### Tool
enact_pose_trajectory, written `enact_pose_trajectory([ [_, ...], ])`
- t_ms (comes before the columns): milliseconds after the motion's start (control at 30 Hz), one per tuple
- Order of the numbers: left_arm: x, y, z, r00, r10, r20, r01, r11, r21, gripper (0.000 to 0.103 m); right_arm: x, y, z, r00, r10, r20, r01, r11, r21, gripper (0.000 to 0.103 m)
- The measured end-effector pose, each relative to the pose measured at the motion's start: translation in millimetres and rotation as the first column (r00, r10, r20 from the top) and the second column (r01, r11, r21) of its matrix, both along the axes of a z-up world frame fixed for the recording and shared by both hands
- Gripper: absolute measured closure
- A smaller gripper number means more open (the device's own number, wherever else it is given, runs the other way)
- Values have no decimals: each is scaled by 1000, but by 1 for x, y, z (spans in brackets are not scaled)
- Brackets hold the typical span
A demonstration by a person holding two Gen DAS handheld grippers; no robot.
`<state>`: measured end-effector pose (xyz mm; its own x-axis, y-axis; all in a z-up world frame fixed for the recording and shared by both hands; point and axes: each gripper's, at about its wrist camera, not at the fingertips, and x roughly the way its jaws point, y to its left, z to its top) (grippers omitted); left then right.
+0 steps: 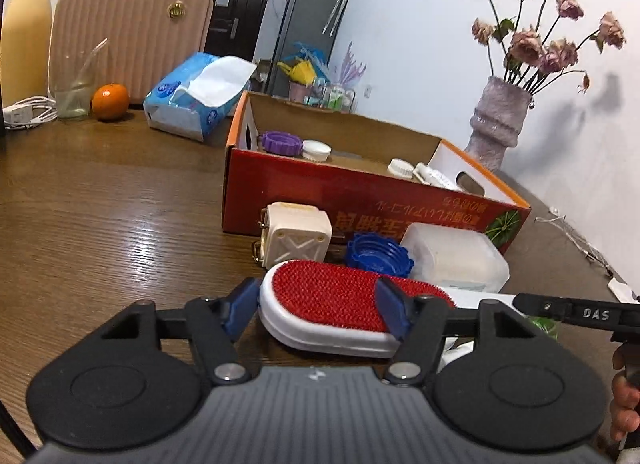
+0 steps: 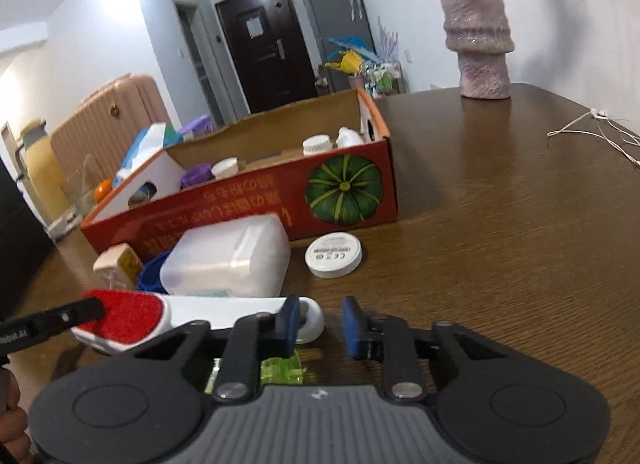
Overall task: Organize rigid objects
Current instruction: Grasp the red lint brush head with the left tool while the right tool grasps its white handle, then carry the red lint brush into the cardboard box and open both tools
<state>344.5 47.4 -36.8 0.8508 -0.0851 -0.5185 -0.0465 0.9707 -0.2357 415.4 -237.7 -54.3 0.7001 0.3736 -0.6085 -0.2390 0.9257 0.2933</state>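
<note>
A white lint brush with a red pad lies on the wooden table in front of a red cardboard box. My left gripper is open, its blue fingers straddling the brush head, one on each side. In the right wrist view the brush lies at lower left, handle end near my right gripper, which is open and empty just right of the handle tip. A cream square block, a blue ring cap and a translucent plastic box lie between brush and box. A white round lid lies by the box.
The box holds a purple cap and white bottles. A tissue pack, an orange, a glass and a pink case stand behind. A vase and white cable are right. A green item lies under my right gripper.
</note>
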Motion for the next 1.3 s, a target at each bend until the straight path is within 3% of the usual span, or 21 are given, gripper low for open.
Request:
enact_pose_trajectory([
  [167,0,2,0,1000,13,3,-13,999,-31,42,2,8,2,1000,-7,2,7,1000,-28,91],
  [267,-4,2,4,1000,29,11,-29,999,-33,51,4,6,3,1000,-28,-8,27,1000,-11,91],
  [333,-9,3,12,999,29,30,-27,998,-54,52,-1,4,9,999,-49,-1,49,999,-9,92],
  [467,-33,0,36,992,35,117,-28,998,-58,52,-26,5,38,993,-57,102,60,998,-29,92],
  [733,-88,-9,75,971,10,238,3,998,-57,52,-74,-9,83,973,-89,215,86,996,23,91],
  [1067,-133,-6,106,946,26,323,-12,999,-46,52,-119,-8,112,955,-80,285,66,996,56,91],
  [1300,-129,-8,114,943,31,331,-16,999,-49,52,-121,-9,123,943,-86,323,70,996,60,91],
])
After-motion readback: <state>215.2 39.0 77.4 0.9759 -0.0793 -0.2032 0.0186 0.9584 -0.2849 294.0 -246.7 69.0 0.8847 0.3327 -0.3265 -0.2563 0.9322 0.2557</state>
